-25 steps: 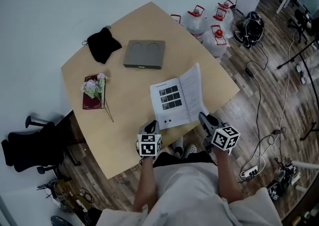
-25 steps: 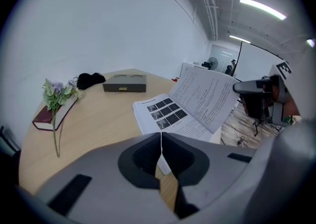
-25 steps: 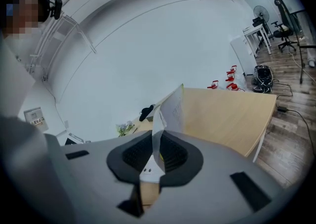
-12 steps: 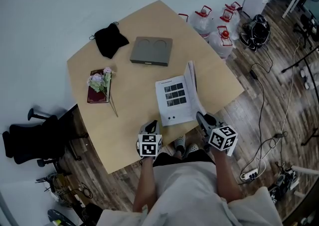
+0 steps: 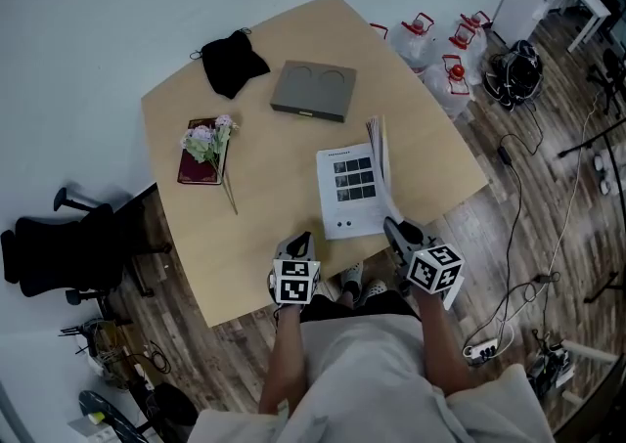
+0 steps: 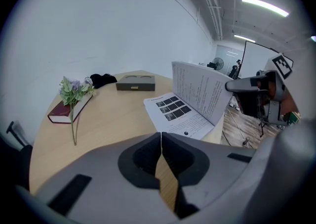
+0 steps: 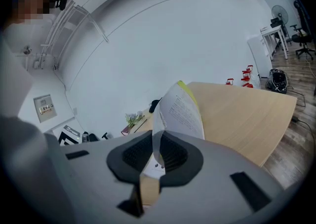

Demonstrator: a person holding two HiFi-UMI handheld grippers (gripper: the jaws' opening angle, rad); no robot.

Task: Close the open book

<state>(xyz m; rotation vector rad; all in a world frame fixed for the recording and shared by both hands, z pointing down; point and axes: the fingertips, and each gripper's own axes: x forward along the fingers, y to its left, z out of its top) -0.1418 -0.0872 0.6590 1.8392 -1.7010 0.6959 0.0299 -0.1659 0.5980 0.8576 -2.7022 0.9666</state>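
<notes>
Your right gripper (image 5: 395,229) pinches the right-hand pages (image 5: 378,146) of the book (image 5: 348,195), raised roughly upright over the spine. Your left gripper (image 5: 298,242) is pressed together on nothing, at the near edge of the table (image 5: 264,226). The book lies by that edge, its left half flat. By my reading it is about half closed, and the raised pages have yet to fold down.

Your table (image 5: 254,236) carries a grey case (image 5: 313,90), black cloth (image 5: 233,62), and flowers (image 5: 205,138) lying on a maroon book (image 5: 192,170).
</notes>
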